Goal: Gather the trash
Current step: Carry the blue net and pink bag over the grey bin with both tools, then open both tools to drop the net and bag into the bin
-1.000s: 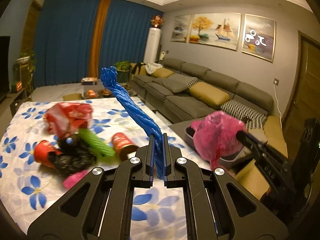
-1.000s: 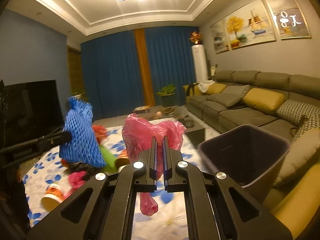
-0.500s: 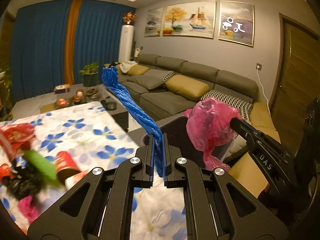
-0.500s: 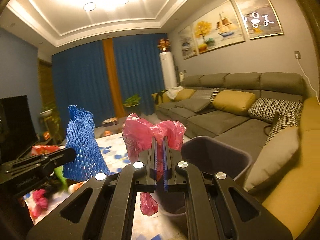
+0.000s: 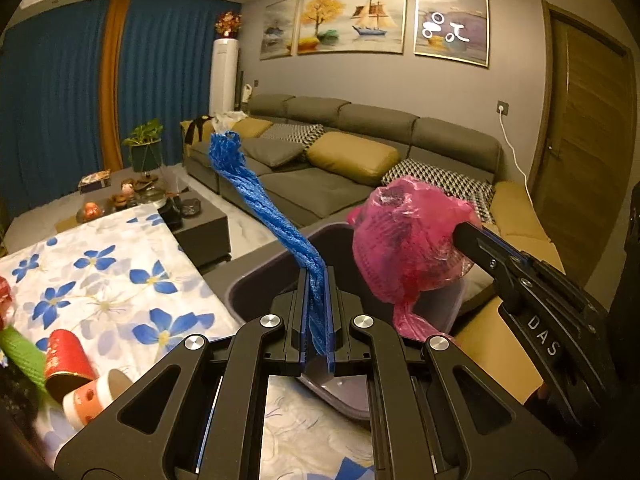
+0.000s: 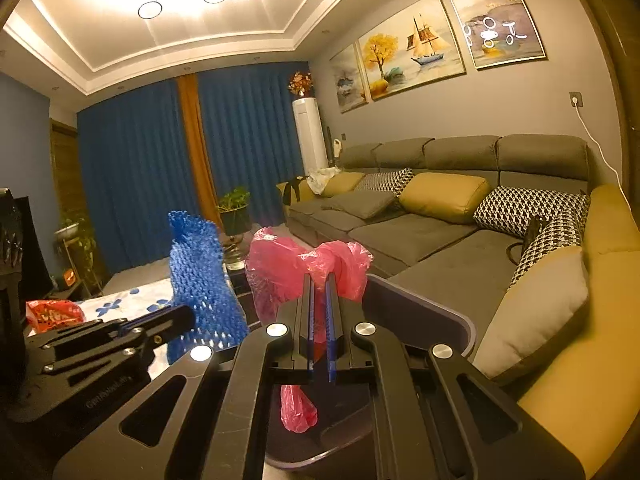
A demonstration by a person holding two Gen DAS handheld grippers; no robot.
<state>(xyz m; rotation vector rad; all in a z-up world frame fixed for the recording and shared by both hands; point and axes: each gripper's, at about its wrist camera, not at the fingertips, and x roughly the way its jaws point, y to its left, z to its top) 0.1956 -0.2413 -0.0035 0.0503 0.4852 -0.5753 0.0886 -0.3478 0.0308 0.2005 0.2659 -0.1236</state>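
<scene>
My left gripper is shut on a blue foam net sleeve that sticks up and to the left. It hangs over the near rim of a dark purple bin. My right gripper is shut on a crumpled pink plastic bag, held above the same bin; a tail of the bag dangles below the jaws. In the left wrist view the right gripper comes in from the right with the pink bag. The right wrist view shows the left gripper holding the blue sleeve.
A table with a blue-flowered cloth lies to the left, with red paper cups, a green net and a red bag on it. A grey sofa with cushions runs behind the bin. A low coffee table stands further back.
Both grippers have swung right, away from the trash pile on the table, to above the bin. The left one moved further. Each grip is unchanged.
</scene>
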